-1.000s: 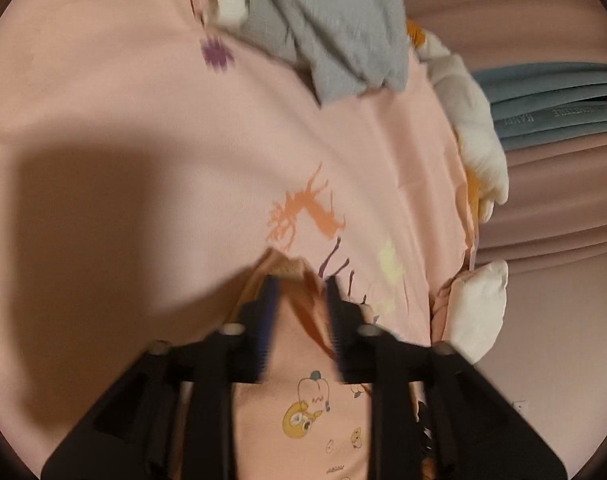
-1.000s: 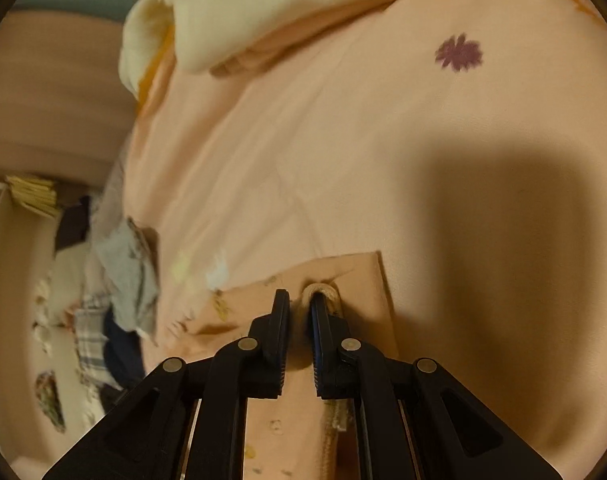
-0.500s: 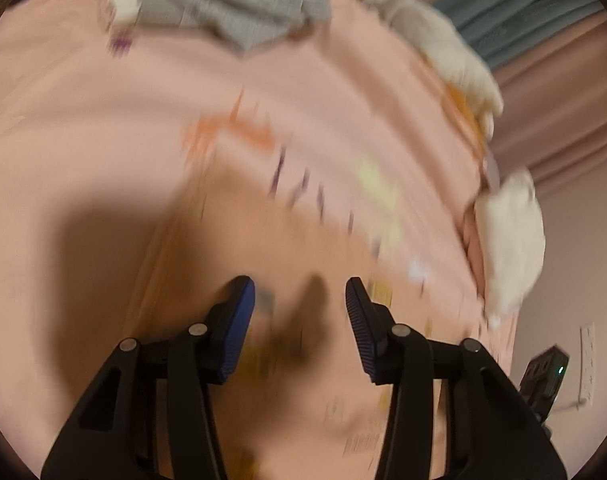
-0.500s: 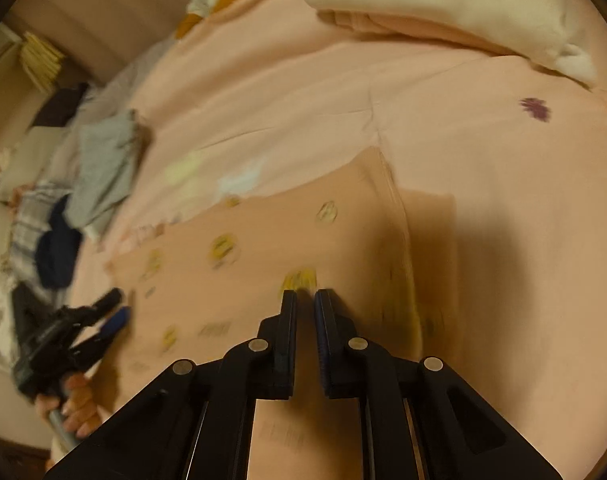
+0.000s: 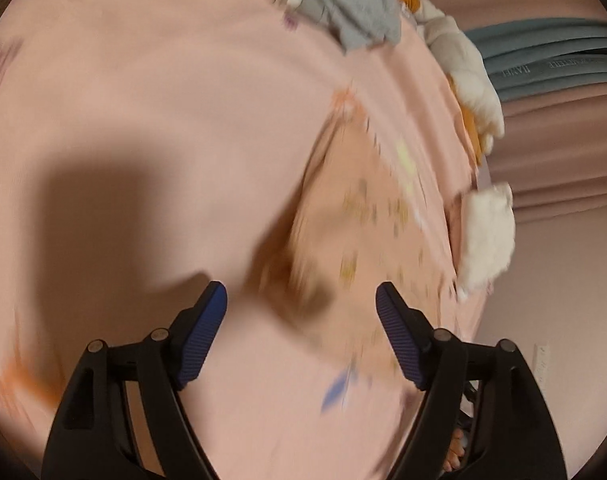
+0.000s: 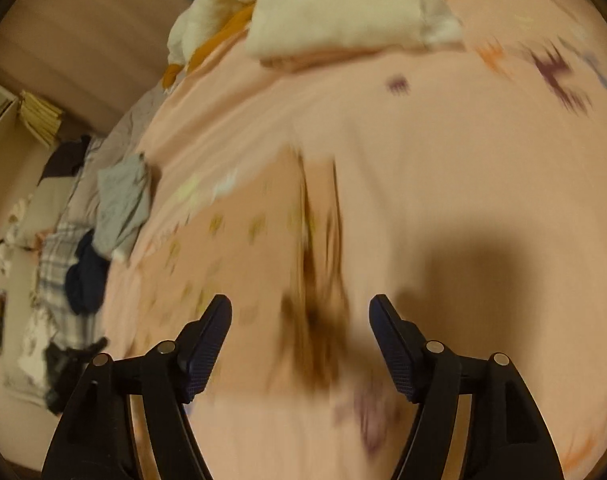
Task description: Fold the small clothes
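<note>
The small peach garment (image 5: pixel 367 216) with little yellow prints lies flat on the pink bedspread (image 5: pixel 175 128), and everything else is best placed from it. In the left wrist view the left gripper (image 5: pixel 301 312) hangs just over its near corner, its jaws having just opened wide, with nothing between the blue pads (image 5: pixel 207 328). In the right wrist view the right gripper (image 6: pixel 299 320) has also just spread its jaws and holds nothing; the garment (image 6: pixel 239 240) sits ahead of it and to one side, with a darker doubled band running along the edge nearest the jaws. Both pictures are smeared, so whether that band is a finished fold or just a hem and its shadow is hard to say.

The cloth looks thin, light and limp: it should crease easily, slide little on the bedspread, and sag if lifted from one point. A corner or the doubled edge is probably the best hold, pinched through both layers.

Beyond the garment lie a grey garment (image 5: pixel 355 4) and a soft toy (image 5: pixel 463 64); to one side is a white pillow (image 5: pixel 487 236). The bedspread on the opposite side is bare, leaving free room to work.
</note>
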A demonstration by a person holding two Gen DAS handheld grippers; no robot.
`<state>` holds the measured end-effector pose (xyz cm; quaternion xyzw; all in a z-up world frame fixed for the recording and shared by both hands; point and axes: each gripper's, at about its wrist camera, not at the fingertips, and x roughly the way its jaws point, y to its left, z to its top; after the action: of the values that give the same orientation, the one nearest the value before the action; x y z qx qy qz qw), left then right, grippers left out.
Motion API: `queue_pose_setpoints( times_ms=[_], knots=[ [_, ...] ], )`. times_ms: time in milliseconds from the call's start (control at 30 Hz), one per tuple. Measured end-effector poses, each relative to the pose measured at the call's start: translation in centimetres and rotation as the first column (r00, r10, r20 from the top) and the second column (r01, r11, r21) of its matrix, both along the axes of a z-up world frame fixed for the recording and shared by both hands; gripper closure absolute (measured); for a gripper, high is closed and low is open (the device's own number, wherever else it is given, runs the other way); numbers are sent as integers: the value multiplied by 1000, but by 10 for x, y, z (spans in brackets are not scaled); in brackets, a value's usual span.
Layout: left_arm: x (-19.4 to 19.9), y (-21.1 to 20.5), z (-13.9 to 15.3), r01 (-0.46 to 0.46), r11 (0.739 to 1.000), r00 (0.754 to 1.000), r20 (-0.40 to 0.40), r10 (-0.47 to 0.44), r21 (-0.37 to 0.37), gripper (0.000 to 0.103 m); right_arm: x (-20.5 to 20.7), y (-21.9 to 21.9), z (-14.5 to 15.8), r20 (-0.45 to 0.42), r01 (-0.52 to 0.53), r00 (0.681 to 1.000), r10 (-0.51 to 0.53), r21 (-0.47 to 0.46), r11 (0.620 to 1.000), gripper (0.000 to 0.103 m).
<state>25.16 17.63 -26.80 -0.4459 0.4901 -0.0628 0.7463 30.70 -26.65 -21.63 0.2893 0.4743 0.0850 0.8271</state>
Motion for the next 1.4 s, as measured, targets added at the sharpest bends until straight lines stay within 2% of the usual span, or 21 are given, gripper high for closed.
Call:
queue_pose_setpoints(
  times_ms=[67, 133, 200, 233, 300, 400, 500, 600, 667, 733, 833, 900, 1000, 1067, 1133, 1167, 1233, 1267, 1333, 1367, 1400],
  knots=[
    [-11, -15, -8, 15, 999, 1000, 8, -14, -44, 26, -19, 7, -14, -66, 38, 997, -38, 4, 999, 32],
    [-17, -34, -20, 25, 993, 999, 24, -23, -115, 26, -32, 16, -32, -122, 43, 992, -35, 64, 997, 32],
    [-18, -53, -25, 23, 989, 999, 51, -16, -146, 26, -30, 30, -50, -134, 19, 991, 6, 192, 981, 32],
    [-18, -58, -24, 18, 988, 997, 72, -7, -151, 27, -27, 33, -53, -125, 25, 992, 3, 218, 976, 32],
    [-10, -74, -21, 11, 981, 992, 128, 14, -192, 27, -18, 32, -67, -117, 105, 991, -69, 336, 936, 32],
    [7, -90, -24, -4, 964, 986, 159, 48, -266, 26, 2, 25, -76, -96, 156, 987, -126, 469, 869, 32],
    [34, -98, -30, -3, 976, 984, 173, 42, -219, 26, 25, 30, -78, -79, 173, 985, -154, 473, 864, 32],
    [50, -92, -33, -54, 952, 981, 163, 108, -301, 24, 52, 44, -78, -40, 163, 986, -164, 478, 863, 32],
    [58, -85, -35, -52, 931, 982, 149, 112, -362, 21, 65, 51, -78, -16, 153, 986, -165, 473, 868, 34],
    [50, -77, -39, -35, 916, 988, 126, 93, -401, 25, 65, 56, -78, 6, 141, 987, -162, 465, 874, 35],
    [28, -71, -34, -10, 942, 996, 81, 39, -337, 31, 46, 50, -79, 26, 99, 992, -124, 449, 888, 40],
    [15, -68, -25, -4, 972, 997, 76, 23, -233, 32, 35, 44, -80, 27, 87, 993, -112, 454, 887, 42],
    [6, -58, -16, -71, 990, 991, 108, 84, -119, 32, 31, 41, -84, 19, 98, 993, -117, 414, 905, 58],
    [7, -49, -20, -160, 979, 978, 112, 175, -129, 29, 32, 38, -92, -3, 119, 992, -128, 397, 910, 77],
    [15, -47, -26, -205, 961, 968, 106, 227, -183, 26, 34, 34, -95, -6, 126, 991, -137, 439, 889, 77],
    [18, -49, -25, -214, 960, 967, 97, 234, -183, 26, 34, 31, -97, -9, 127, 990, -139, 467, 875, 77],
    [21, -52, -22, -190, 967, 971, 115, 210, -167, 33, 33, 29, -95, -7, 125, 990, -138, 466, 876, 82],
    [21, -52, -22, -181, 973, 973, 120, 199, -147, 41, 32, 30, -93, -5, 117, 992, -128, 433, 894, 88],
    [21, -51, -29, -191, 976, 975, 93, 201, -104, 84, 31, 30, -92, 9, 105, 993, -118, 404, 909, 91],
    [20, -49, -36, -195, 974, 976, 77, 204, -112, 91, 31, 29, -93, 9, 109, 992, -124, 409, 906, 93],
    [21, -48, -42, -198, 970, 975, 75, 210, -140, 92, 31, 29, -94, 12, 114, 991, -131, 413, 903, 94]
  ],
)
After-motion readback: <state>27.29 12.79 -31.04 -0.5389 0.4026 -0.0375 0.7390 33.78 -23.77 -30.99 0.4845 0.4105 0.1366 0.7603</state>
